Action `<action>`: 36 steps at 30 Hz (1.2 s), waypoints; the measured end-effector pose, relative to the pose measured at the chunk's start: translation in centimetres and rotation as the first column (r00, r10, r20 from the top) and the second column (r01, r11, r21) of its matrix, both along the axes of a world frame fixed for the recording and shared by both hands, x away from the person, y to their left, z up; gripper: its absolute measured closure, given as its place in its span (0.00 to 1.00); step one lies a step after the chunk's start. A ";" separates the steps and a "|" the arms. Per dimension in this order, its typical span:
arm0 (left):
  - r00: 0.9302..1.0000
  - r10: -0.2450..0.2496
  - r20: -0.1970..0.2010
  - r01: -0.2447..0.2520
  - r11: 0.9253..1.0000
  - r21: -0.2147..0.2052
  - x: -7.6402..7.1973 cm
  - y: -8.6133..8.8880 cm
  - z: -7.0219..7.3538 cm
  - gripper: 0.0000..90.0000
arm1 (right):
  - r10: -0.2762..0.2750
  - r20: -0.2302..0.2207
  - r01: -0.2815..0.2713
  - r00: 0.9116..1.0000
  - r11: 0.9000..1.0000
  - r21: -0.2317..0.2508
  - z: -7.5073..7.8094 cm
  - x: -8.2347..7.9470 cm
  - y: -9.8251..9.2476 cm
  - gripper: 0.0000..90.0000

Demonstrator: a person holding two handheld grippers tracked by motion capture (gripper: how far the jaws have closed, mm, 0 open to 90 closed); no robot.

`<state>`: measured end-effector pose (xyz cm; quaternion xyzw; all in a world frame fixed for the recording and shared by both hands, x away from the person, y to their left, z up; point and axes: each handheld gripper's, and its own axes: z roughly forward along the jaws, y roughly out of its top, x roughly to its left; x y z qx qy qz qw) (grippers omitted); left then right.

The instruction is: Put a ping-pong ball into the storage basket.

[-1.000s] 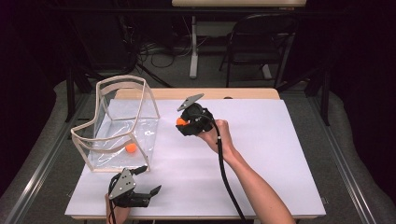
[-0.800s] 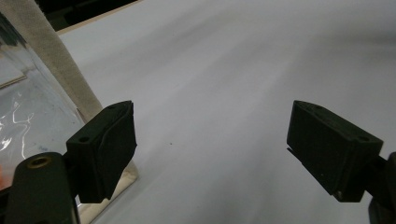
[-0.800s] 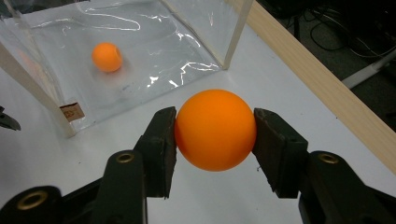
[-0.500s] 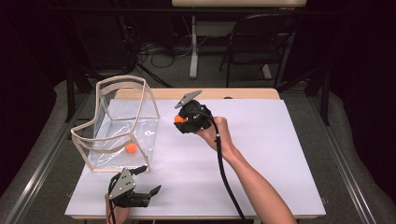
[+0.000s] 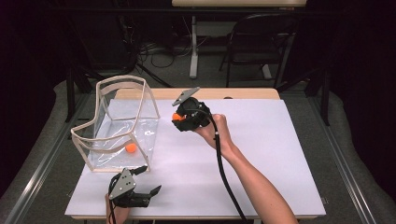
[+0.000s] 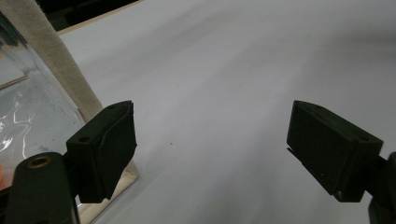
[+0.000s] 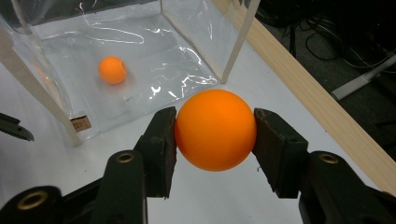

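Progress looks about halfway: one small orange ball (image 5: 131, 148) already lies on the floor of the clear bag (image 5: 122, 126), and a second orange ball (image 7: 215, 129) sits clamped between the pads of the right tongs (image 5: 179, 117), held above the desk just at the bag's 3 o'clock side. What remains, by my reading, is to carry it over the bag's open rim and let go. The left tongs (image 5: 143, 181) rest wide and empty at the bag's 6 o'clock corner. The desk (image 5: 261, 154) is covered in plain white, with a wooden edge at 12 o'clock. Beyond it the room is dark, with a folding chair (image 5: 261, 42) and loose cables (image 5: 154, 49) on the floor.
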<state>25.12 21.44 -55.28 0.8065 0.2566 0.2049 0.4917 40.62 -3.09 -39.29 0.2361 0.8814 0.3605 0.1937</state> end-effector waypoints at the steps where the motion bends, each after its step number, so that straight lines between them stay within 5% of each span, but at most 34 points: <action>1: 1.000 0.000 0.000 0.000 1.000 -0.001 0.0 0.0 0.0 0.18 | -0.002 -0.002 0.002 1.000 1.000 0.001 0.1 0.0 0.1 0.57; 36: 1.000 0.002 0.002 -0.002 1.000 -0.003 0.0 0.0 0.0 0.17 | 0.028 0.024 -0.028 0.999 1.000 0.000 2.1 0.0 1.9 0.57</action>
